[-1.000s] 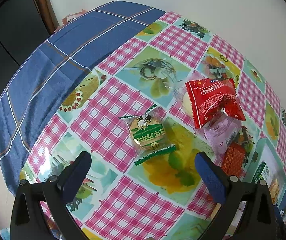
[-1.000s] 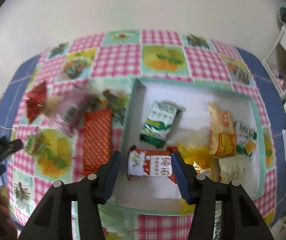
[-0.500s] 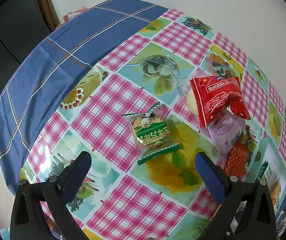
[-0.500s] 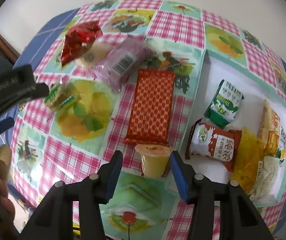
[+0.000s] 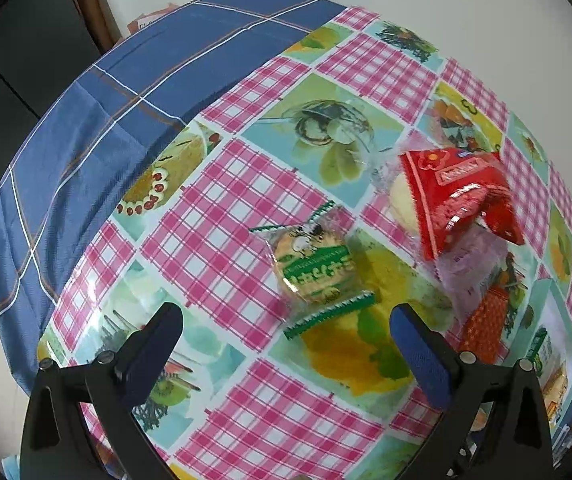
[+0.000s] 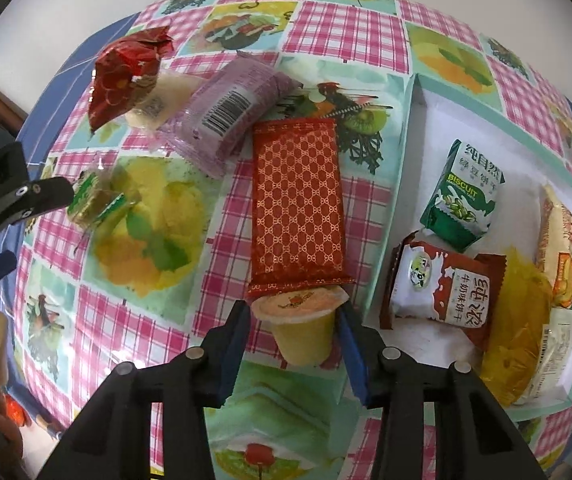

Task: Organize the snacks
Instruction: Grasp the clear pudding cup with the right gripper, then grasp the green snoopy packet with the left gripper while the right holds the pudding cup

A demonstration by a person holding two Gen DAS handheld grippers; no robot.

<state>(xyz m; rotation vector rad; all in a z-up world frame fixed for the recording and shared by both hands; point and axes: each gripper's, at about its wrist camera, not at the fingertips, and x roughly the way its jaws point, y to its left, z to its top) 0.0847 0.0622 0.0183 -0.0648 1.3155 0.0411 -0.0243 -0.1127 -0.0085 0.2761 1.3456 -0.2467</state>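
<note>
Left gripper (image 5: 286,332) had its two blue fingers spread wide with nothing between them, hanging above the checked tablecloth (image 5: 221,216), and the green cookie pack (image 5: 313,268) lay on the cloth just past its tips, with the red snack bag (image 5: 462,196) farther off to the right. Right gripper (image 6: 297,330) had its fingers on both sides of the little yellow jelly cup (image 6: 302,322), close to it or touching it, and the cup stood on the cloth at the near end of the red wafer pack (image 6: 298,208), just left of the white box (image 6: 426,116) that held the green biscuit pack (image 6: 464,196) and other snacks.
</note>
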